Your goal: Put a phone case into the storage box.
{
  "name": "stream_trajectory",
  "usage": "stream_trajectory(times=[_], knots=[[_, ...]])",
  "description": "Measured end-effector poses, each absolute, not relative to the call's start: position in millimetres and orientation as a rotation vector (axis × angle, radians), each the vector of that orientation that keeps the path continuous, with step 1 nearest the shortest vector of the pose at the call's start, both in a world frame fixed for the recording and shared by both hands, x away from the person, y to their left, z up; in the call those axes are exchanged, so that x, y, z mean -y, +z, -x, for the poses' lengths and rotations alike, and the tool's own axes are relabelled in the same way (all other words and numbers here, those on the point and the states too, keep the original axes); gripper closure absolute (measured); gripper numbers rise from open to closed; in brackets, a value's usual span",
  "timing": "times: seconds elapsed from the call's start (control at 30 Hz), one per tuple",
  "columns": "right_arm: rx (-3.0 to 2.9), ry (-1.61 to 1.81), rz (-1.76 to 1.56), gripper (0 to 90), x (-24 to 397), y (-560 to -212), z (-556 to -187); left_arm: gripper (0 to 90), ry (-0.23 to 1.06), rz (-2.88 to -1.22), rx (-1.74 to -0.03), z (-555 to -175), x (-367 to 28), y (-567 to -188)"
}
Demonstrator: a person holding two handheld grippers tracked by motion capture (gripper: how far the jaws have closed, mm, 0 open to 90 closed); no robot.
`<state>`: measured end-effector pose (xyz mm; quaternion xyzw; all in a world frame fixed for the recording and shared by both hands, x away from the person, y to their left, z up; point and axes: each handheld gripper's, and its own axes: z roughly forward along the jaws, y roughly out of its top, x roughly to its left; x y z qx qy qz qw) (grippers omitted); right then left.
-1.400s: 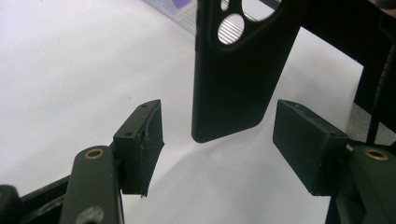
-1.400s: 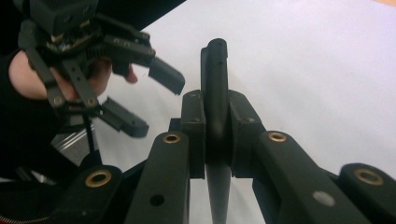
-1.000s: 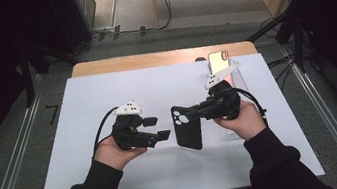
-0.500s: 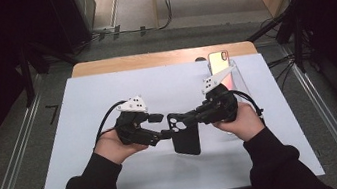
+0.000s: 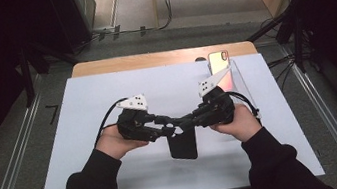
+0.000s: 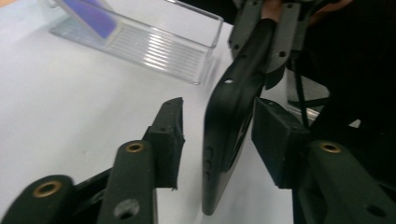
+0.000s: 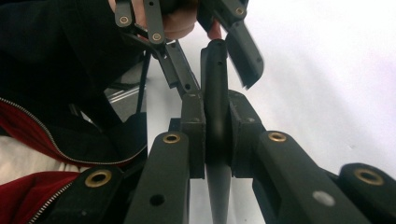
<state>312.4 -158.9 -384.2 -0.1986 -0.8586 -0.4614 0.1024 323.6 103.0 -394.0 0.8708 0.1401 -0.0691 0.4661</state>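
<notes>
1. Since a second ago my two hands have drawn together over the middle of the white tabletop (image 5: 84,117), and the black phone case (image 5: 182,145) has swung from lying off my right gripper's tip to hanging edge-down between both tools.
2. My right gripper (image 7: 215,135) is clamped hard on the case's upper part, one pad on each face; I hold it there, I judge, so the case stays steady in the air for the other hand.
3. My left gripper (image 6: 217,133) has just been closing, with the case between its jaws. One pad (image 6: 275,140) sits against the case's inner side; the other (image 6: 169,135) is apart from its back, so this grip is not yet made.
4. The case is off the surface, nearer the front edge than the back, upright and slightly tilted.
5. Near the back right corner a clear stand (image 5: 241,79) props a phone (image 5: 220,69) at a lean, well apart from my hands; I take it the case is meant for that phone.
6. The next move calls for a pinch from the left without twisting the case.
</notes>
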Motion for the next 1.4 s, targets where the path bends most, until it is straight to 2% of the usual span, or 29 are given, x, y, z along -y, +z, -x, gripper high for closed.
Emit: stream_trajectory(times=[0.07, 0.13, 0.33, 0.5, 0.67, 0.83, 0.93, 1.2, 1.37, 1.4], knots=[[2.527, -1.365, 0.578, 77.4, 158, -385, -313, 63.8, -0.189, -2.144, -0.338, -322, -103, -394], [2.527, -1.365, 0.574, 77.4, 157, -385, -313, 68.6, -0.176, -2.151, -0.325, -321, -103, -394], [2.501, -1.384, 0.565, 76.6, 160, -385, -314, 74.2, -0.22, -2.138, -0.317, -322, -105, -394], [2.473, -1.413, 0.594, 70.9, 162, -386, -314, 76.7, -0.251, -2.138, -0.33, -321, -105, -392], [2.478, -1.496, 0.628, 54.6, 166, -383, -313, 76.9, -0.229, -2.183, -0.393, -323, -109, -392], [2.478, -1.588, 0.694, 39.2, 168, -381, -312, 76.9, -0.214, -2.154, -0.503, -328, -117, -387], [2.495, -1.591, 0.712, 35.6, 167, -382, -311, 76.8, -0.166, -2.135, -0.603, -330, -122, -381], [2.515, -1.618, 0.783, 23.5, 162, -386, -311, 76.8, -0.108, -2.119, -0.723, -333, -132, -375], [2.537, -1.599, 0.825, 0.0, 157, -390, -312, 76.7, -0.07, -2.093, -0.807, -334, -136, -371], [2.563, -1.577, 0.838, 0.0, 154, -391, -311, 76.7, -0.056, -2.097, -0.823, -334, -136, -370]])
